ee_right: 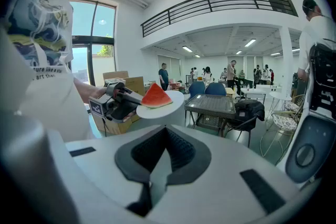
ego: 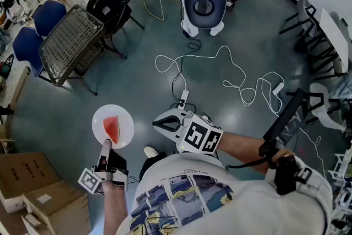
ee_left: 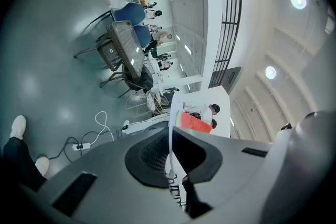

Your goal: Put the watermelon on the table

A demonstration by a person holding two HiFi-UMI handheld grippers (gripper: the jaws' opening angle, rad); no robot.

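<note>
A red wedge of watermelon (ego: pixel 111 129) lies on a small white plate (ego: pixel 125 119). My left gripper (ego: pixel 105 145) is shut on the plate's near rim and holds it level above the floor at the lower left. In the left gripper view the plate (ee_left: pixel 171 124) runs edge-on between the jaws, with the watermelon (ee_left: pixel 195 123) beyond. My right gripper (ego: pixel 157 124) hangs shut and empty in front of my body. The right gripper view shows the watermelon (ee_right: pixel 156 96) on the plate (ee_right: pixel 169 106), with the left gripper (ee_right: pixel 137 106) to its left. A woven-top table (ego: pixel 71 41) stands further left.
White cables (ego: pixel 231 80) and a power strip (ego: pixel 183 99) lie on the grey floor ahead. A white and blue robot base (ego: pixel 203 3) stands at the top. Blue chairs (ego: pixel 33 30) and a black bag (ego: pixel 113 0) flank the table. Cardboard boxes (ego: pixel 33 184) sit at the lower left.
</note>
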